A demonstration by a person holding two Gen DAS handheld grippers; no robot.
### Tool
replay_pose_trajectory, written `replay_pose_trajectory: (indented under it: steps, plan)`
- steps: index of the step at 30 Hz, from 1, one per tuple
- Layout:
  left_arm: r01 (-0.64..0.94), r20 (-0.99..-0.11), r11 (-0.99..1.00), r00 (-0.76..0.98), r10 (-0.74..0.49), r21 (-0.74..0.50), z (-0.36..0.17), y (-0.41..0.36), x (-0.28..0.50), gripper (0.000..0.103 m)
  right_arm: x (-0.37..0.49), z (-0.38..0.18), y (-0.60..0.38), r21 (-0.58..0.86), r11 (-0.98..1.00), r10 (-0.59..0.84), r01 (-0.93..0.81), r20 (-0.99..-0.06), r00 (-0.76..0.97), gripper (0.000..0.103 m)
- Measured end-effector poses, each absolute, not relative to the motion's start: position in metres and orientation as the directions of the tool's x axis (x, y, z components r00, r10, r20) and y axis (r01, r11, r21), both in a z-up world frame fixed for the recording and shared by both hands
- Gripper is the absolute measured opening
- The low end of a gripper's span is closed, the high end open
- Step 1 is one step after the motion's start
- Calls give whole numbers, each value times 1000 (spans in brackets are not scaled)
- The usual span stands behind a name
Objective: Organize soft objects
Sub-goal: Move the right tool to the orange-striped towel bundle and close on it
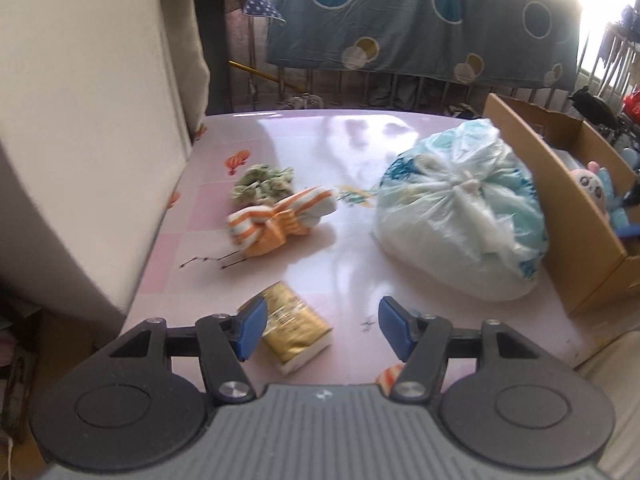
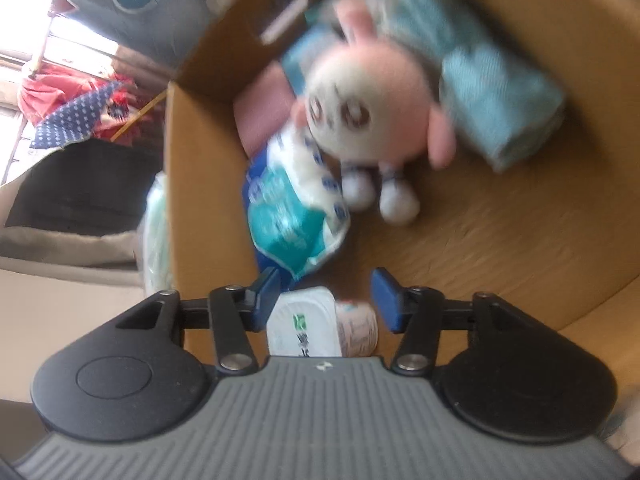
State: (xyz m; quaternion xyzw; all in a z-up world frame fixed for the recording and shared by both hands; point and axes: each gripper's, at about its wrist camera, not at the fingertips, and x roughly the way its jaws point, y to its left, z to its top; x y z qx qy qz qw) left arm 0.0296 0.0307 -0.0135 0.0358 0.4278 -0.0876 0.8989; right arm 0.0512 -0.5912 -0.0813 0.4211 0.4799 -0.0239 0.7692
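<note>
My left gripper (image 1: 320, 328) hangs open over the pink table (image 1: 352, 268), and a gold tissue pack (image 1: 294, 328) lies just by its left pad. Farther back lie an orange-and-white striped cloth bundle (image 1: 276, 220) and a green cloth (image 1: 262, 186). A tied plastic bag (image 1: 460, 216) sits to the right, against a cardboard box (image 1: 560, 184). My right gripper (image 2: 326, 300) is open over that box (image 2: 200, 184). A white wipes pack (image 2: 304, 320) lies loose beneath and between its jaws. Inside are a pink-and-white plush toy (image 2: 368, 116), a teal-and-blue packet (image 2: 292, 216) and folded teal cloth (image 2: 500, 92).
A tall pale panel (image 1: 80, 120) stands along the table's left side. A blue sheet with circles (image 1: 400, 20) hangs behind the table's far edge. The box floor (image 2: 500, 240) is bare at the right. A pink item (image 2: 260, 108) rests in the box's far corner.
</note>
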Motion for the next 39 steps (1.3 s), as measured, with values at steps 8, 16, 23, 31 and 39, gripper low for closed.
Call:
replay_pose_trajectory:
  steps: [8, 16, 23, 31, 39]
  plan:
    - [162, -767, 987, 633, -103, 1, -22, 38, 33, 65, 57, -3, -538, 653, 728, 410, 209, -659, 630, 63]
    - [155, -681, 970, 732, 15, 188, -22, 30, 56, 65, 119, -2, -408, 768, 639, 673, 36, -581, 459, 65]
    - [223, -670, 914, 739, 68, 339, -47, 33, 97, 67, 195, -64, -294, 777, 607, 740, 164, -629, 240, 65]
    - [297, -765, 916, 644, 17, 270, -86, 41, 159, 73, 240, -135, -230, 666, 673, 659, 321, -737, 150, 65]
    - [286, -816, 932, 578, 19, 224, -116, 41, 199, 66, 249, -165, -217, 675, 638, 636, 371, -734, 240, 57]
